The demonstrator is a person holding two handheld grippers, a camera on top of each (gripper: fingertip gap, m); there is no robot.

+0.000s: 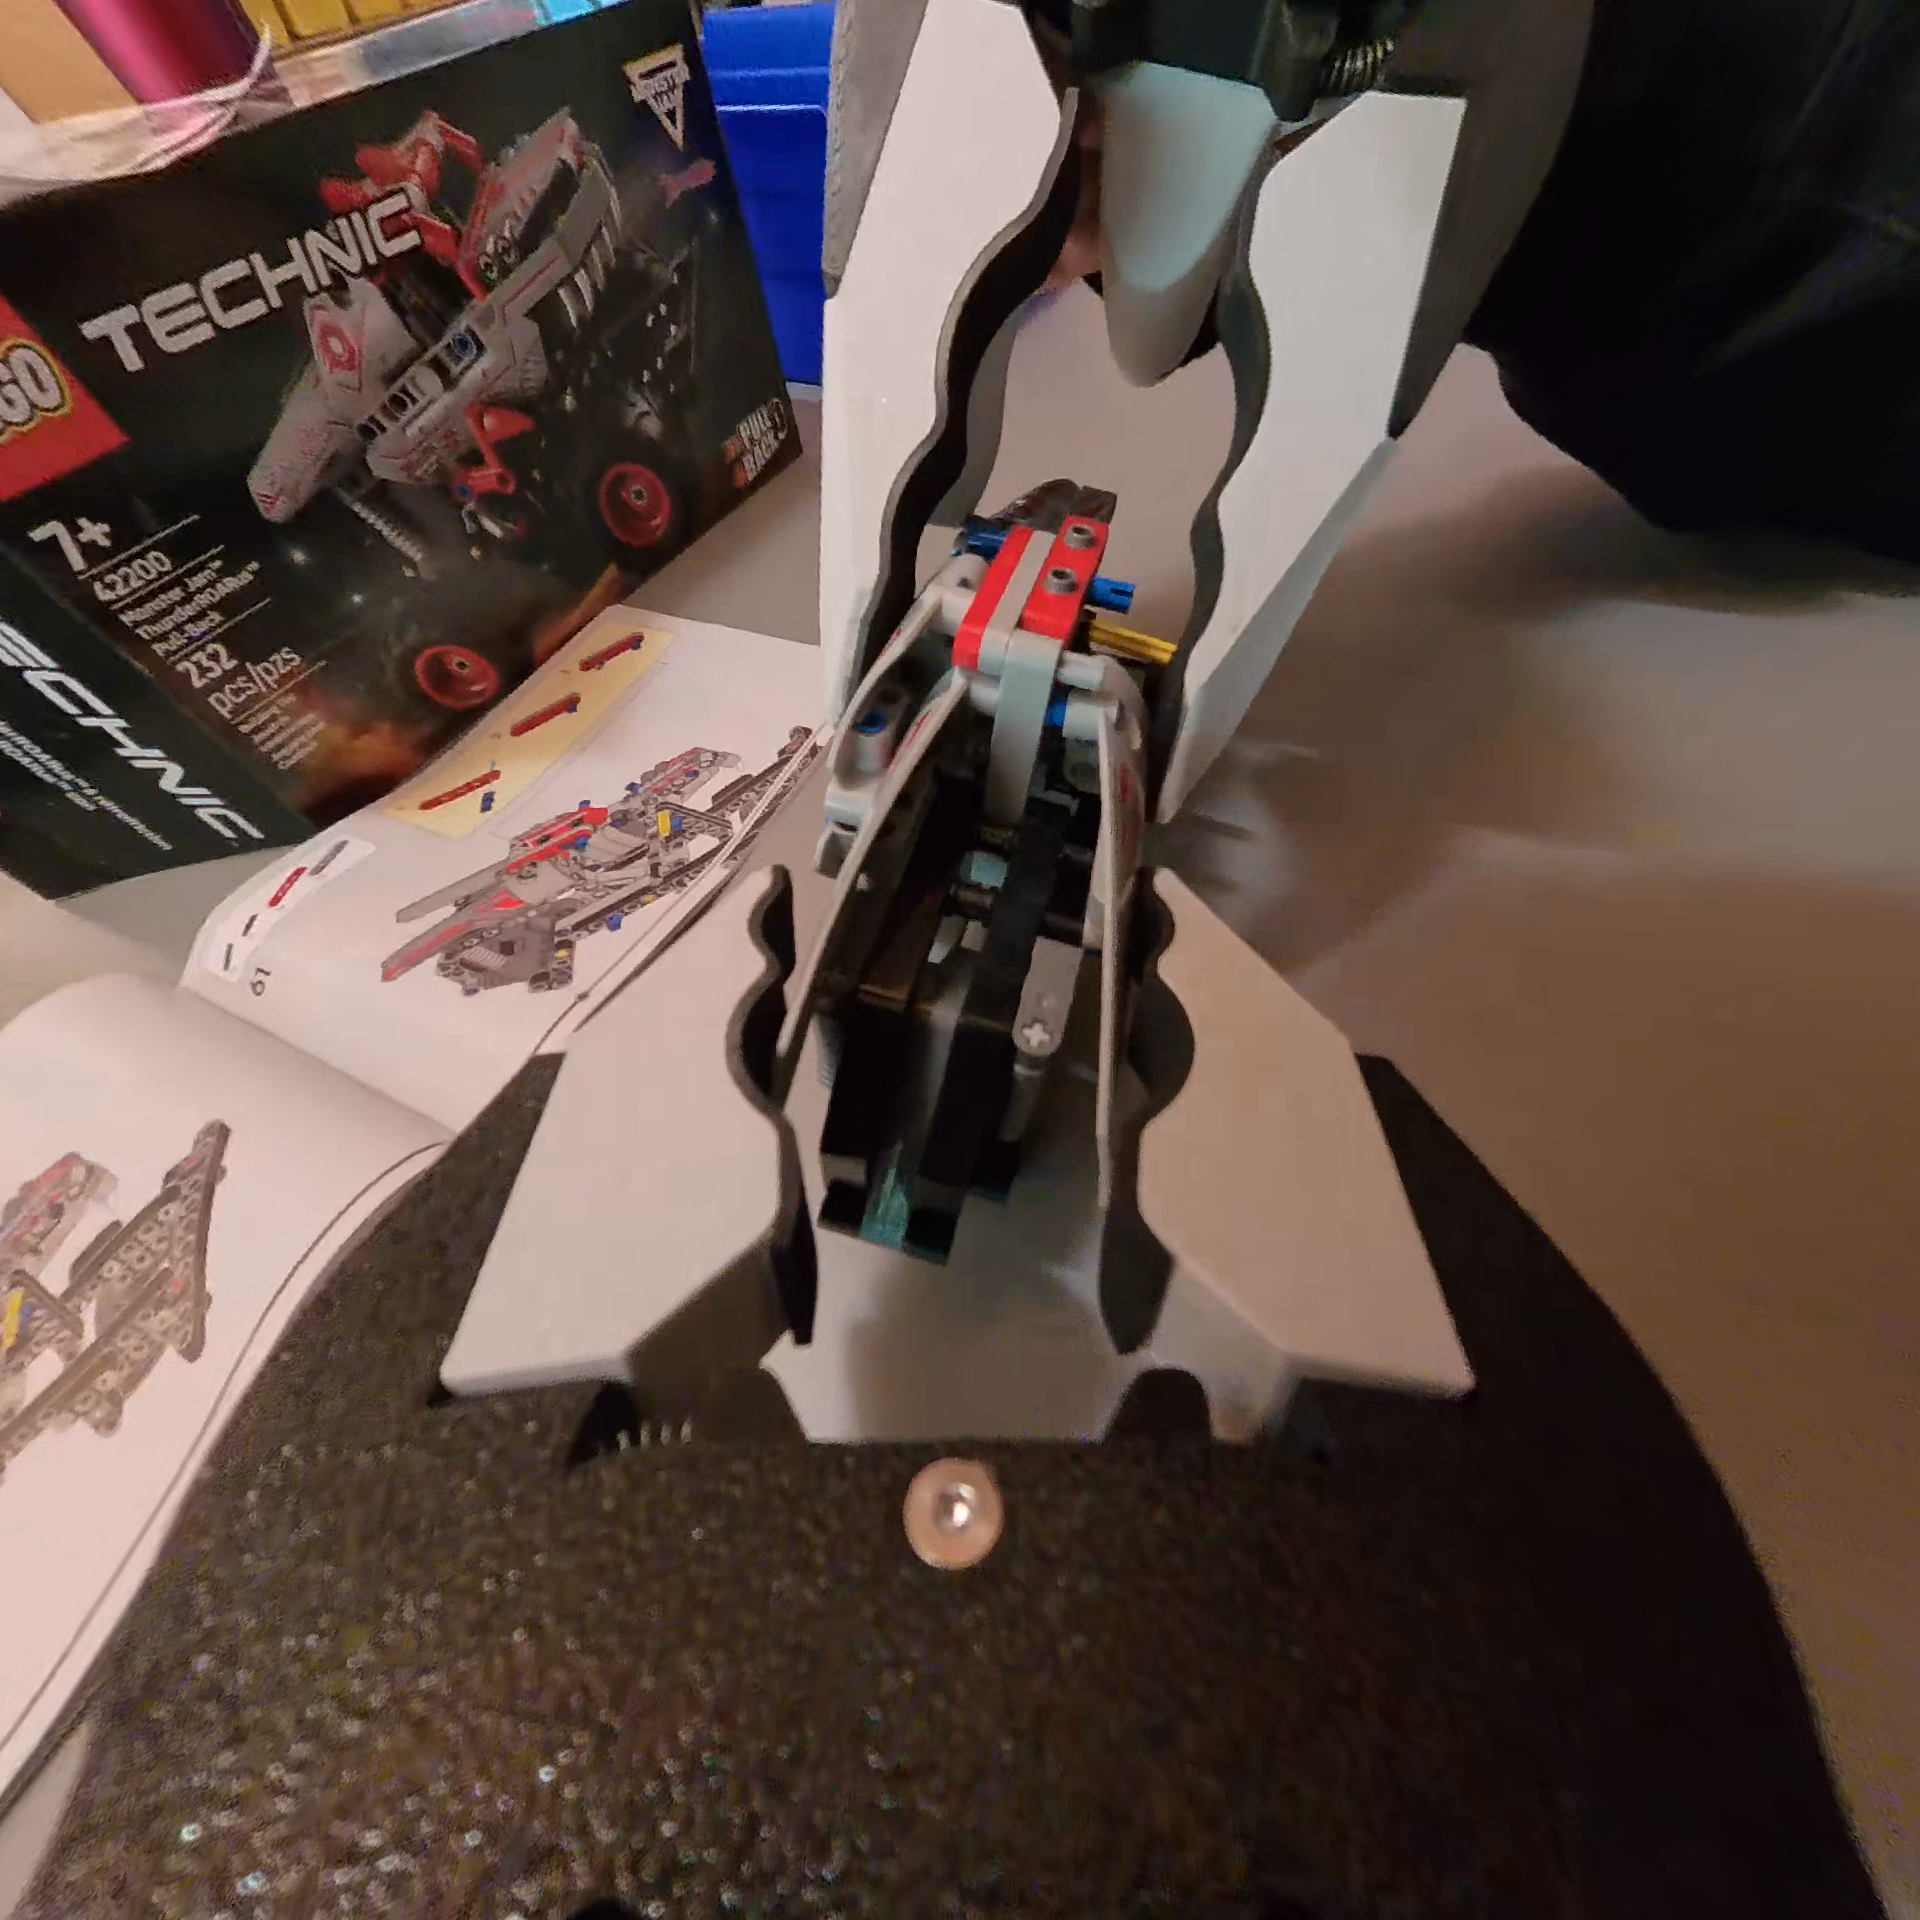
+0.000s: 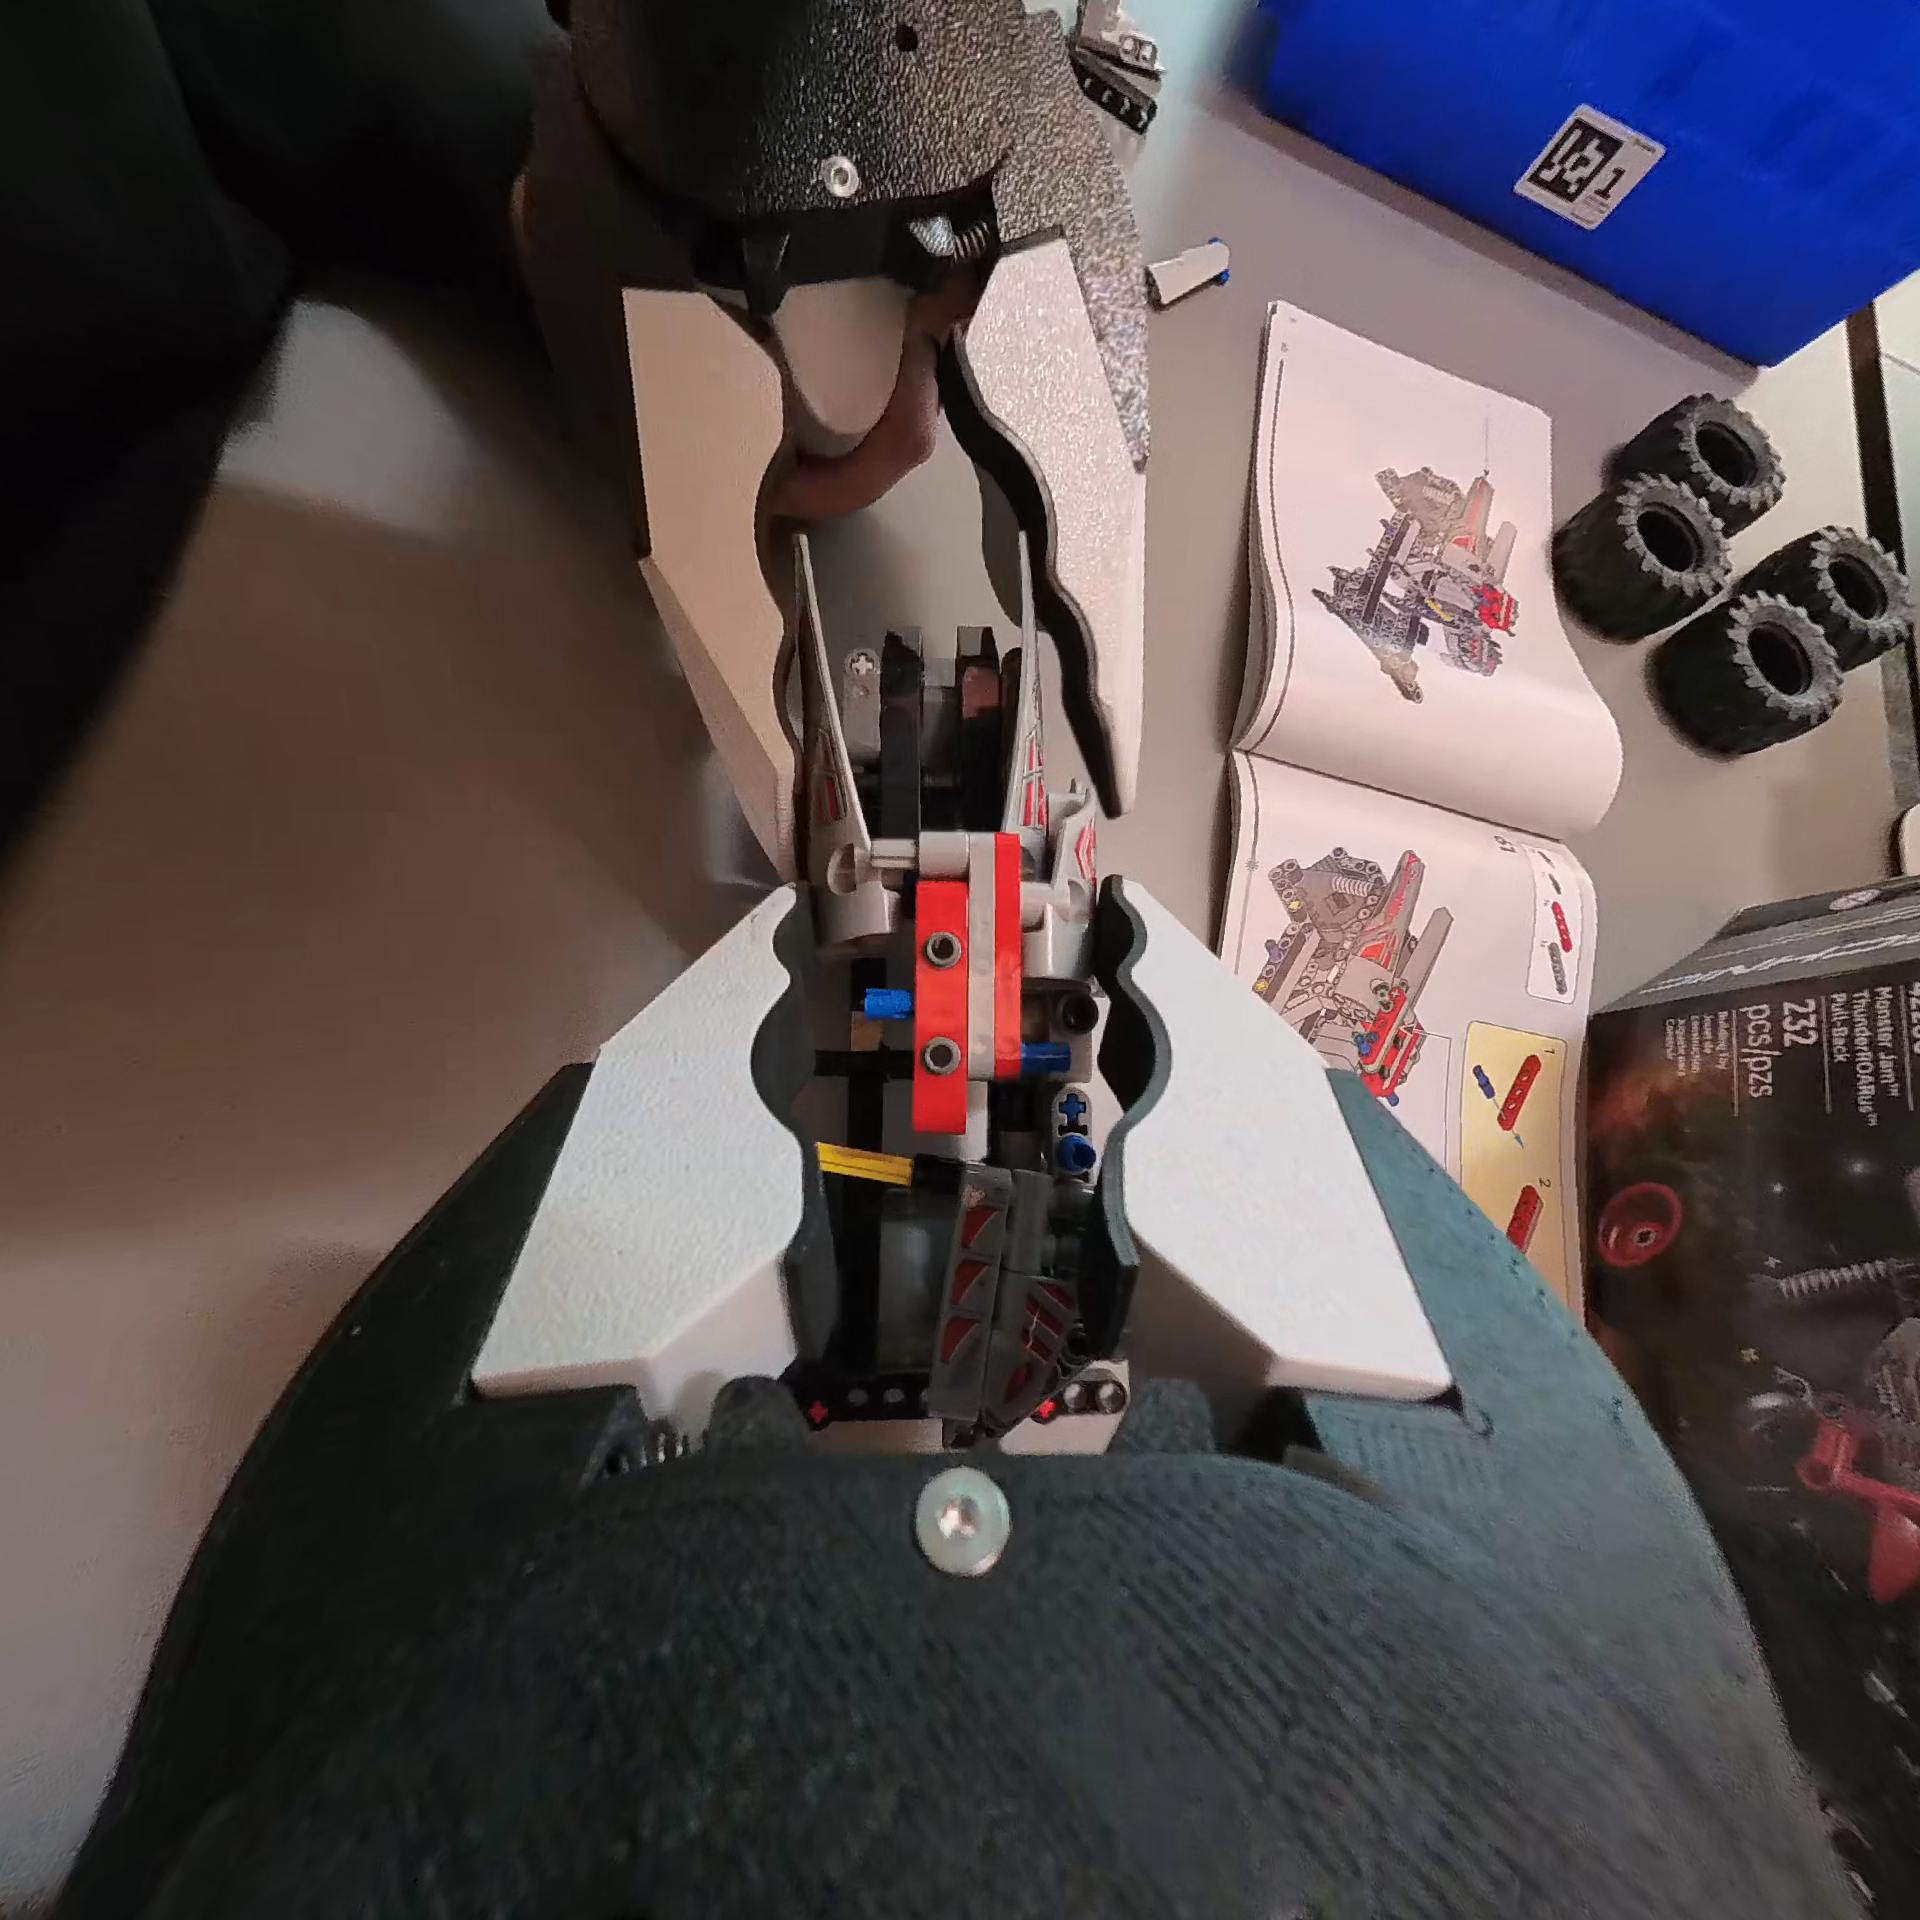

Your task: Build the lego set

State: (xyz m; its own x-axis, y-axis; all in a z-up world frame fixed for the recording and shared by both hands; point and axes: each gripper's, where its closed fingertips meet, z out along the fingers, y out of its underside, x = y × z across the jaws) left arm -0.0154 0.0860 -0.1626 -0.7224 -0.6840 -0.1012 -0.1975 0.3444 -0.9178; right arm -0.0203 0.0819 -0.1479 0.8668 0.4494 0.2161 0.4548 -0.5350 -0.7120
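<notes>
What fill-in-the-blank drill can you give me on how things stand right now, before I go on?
1. Both grippers, the left gripper and the right gripper, are closed on the same half-built ____.
2. The tyres lying loose beside the open booklet number ____.
3. The beam on top of the model, with two pin holes, is coloured ____.
4. The bin past the booklet is coloured ____.

Missing words: model; four; red; blue

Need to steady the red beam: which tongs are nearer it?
Right. The right tongs clamp the model right at the red beam; the left tongs clamp its opposite end.
</notes>
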